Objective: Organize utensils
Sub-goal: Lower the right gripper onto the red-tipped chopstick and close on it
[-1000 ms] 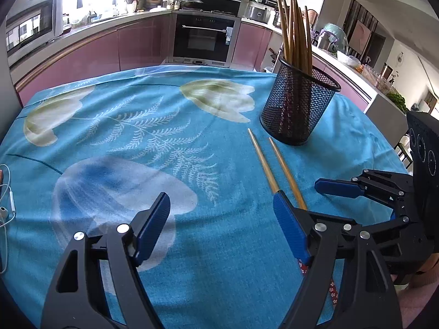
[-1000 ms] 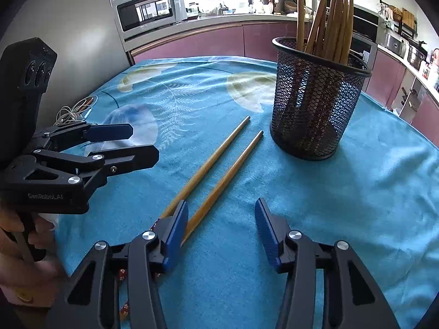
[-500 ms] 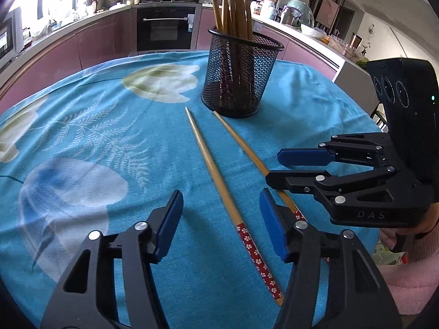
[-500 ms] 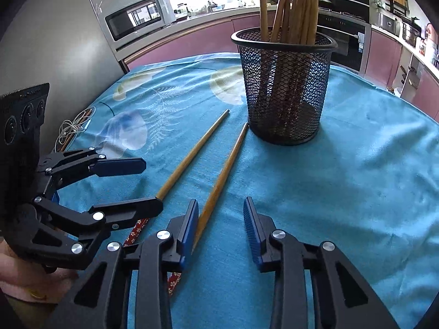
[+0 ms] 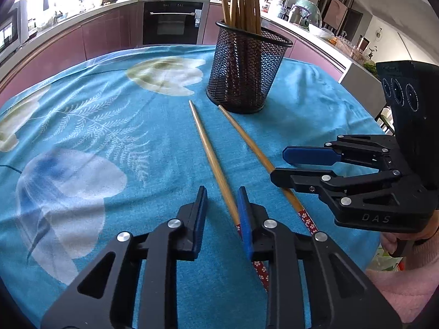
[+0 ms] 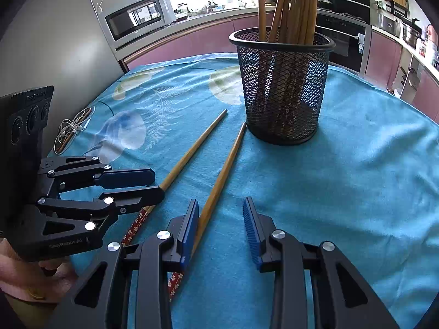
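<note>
Left wrist view: left gripper (image 5: 219, 211) jaws, just closing, stand narrow; the left chopstick (image 5: 211, 156) lies against the right pad, unclamped, risking a roll on the worktop (image 5: 82, 126).

Right wrist view: right gripper (image 6: 221, 227) jaws narrow, second chopstick (image 6: 219, 181) beside the left pad, unclamped; the holder (image 6: 282, 87) could be knocked.

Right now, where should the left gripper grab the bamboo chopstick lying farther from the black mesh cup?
Probably from above, on the thick end of the left bamboo chopstick, just ahead of its red flowered band. It lies flat on the blue cloth, tapering toward the black mesh cup. The left gripper has just been closing, but the stick sits against one finger, not between them; shift sideways first.
</note>
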The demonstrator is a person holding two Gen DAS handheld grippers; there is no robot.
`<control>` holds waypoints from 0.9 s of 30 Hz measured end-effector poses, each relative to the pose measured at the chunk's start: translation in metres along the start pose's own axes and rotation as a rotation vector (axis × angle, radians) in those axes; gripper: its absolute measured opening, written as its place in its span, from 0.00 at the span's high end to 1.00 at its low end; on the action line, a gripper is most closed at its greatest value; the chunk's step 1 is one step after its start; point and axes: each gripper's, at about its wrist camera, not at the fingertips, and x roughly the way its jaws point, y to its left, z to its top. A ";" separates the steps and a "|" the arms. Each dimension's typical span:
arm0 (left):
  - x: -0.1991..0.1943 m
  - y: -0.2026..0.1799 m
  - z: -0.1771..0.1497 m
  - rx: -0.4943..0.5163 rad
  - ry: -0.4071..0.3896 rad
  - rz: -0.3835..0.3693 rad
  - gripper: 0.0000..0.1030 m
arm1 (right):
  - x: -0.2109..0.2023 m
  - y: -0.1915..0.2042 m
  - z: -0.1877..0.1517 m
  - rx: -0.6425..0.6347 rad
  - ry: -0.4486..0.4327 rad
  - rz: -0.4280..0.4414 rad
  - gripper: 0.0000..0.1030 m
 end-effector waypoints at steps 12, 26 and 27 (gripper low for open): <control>0.002 -0.003 0.001 -0.003 0.002 0.011 0.79 | 0.002 0.001 0.002 -0.008 -0.001 -0.017 0.70; 0.009 -0.001 0.011 0.003 0.006 0.034 0.78 | 0.008 0.003 0.009 -0.019 -0.006 -0.037 0.74; 0.010 -0.001 0.012 0.004 0.007 0.037 0.78 | 0.008 0.003 0.010 -0.019 -0.006 -0.038 0.77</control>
